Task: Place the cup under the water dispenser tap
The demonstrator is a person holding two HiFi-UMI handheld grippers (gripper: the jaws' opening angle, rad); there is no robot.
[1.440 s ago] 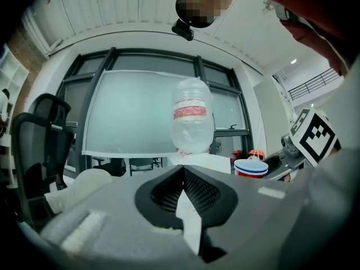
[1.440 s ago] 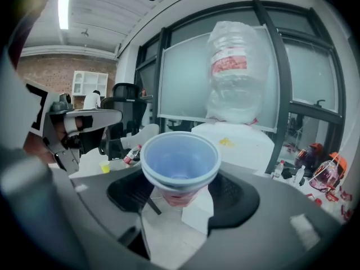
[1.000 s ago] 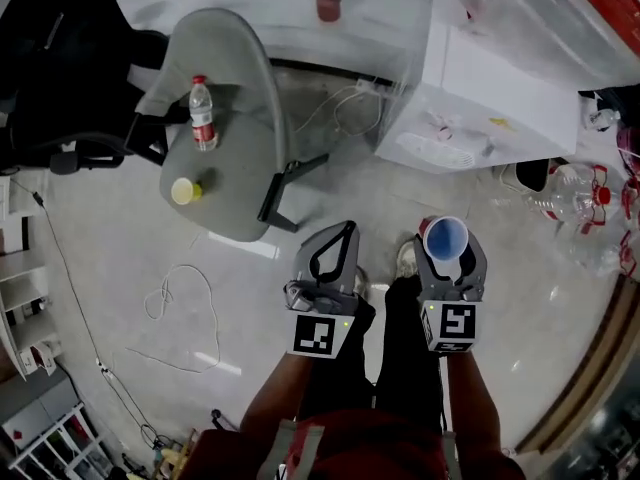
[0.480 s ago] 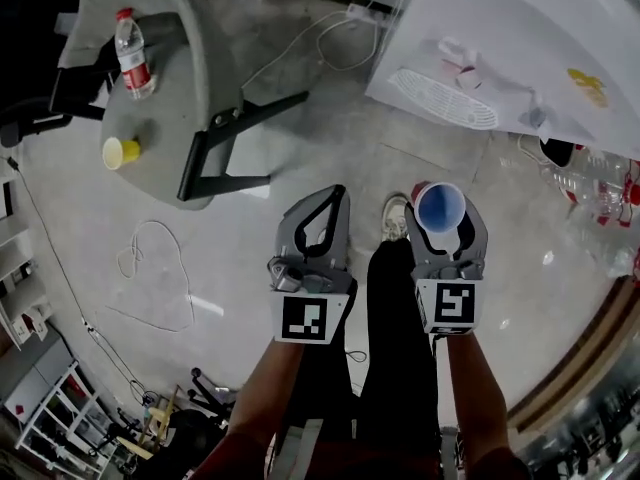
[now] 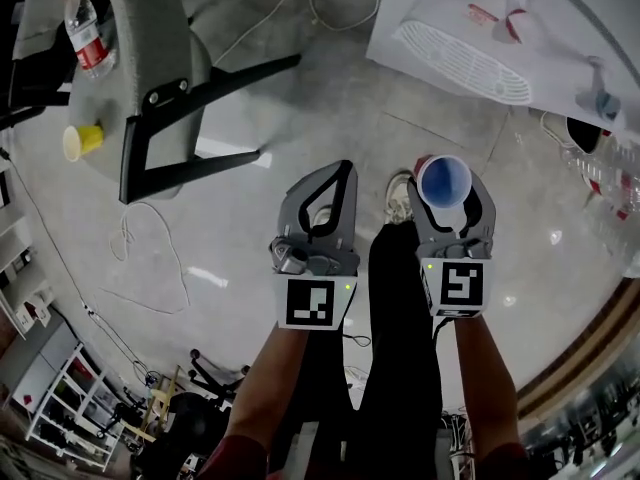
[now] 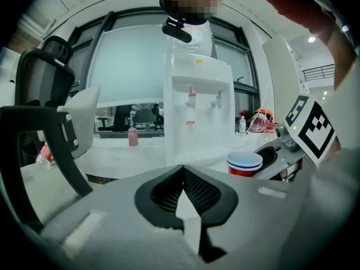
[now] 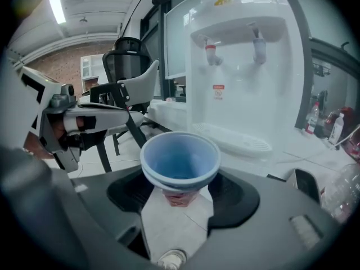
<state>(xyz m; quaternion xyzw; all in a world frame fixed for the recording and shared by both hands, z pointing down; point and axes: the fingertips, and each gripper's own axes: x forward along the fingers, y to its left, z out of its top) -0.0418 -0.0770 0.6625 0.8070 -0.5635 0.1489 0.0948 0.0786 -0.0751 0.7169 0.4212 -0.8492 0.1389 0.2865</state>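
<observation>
My right gripper is shut on a paper cup, red outside and blue inside, and holds it upright over the floor. The right gripper view shows the cup standing between the jaws. Ahead of it stands the white water dispenser with a red tap, a blue tap and a drip tray. From the head view, the tray lies up and right of the cup. My left gripper hangs beside the right one, shut and empty, its tips meeting.
A grey chair stands at the upper left with a water bottle and a yellow cup on it. A thin cable loops over the floor. The person's legs and a shoe are below the grippers. Plastic bottles lie at the right.
Both grippers have sunk lower, side by side, with the cup still held in the right one. The dispenser's tray now sits closer ahead, and the chair has slid to the upper left.
</observation>
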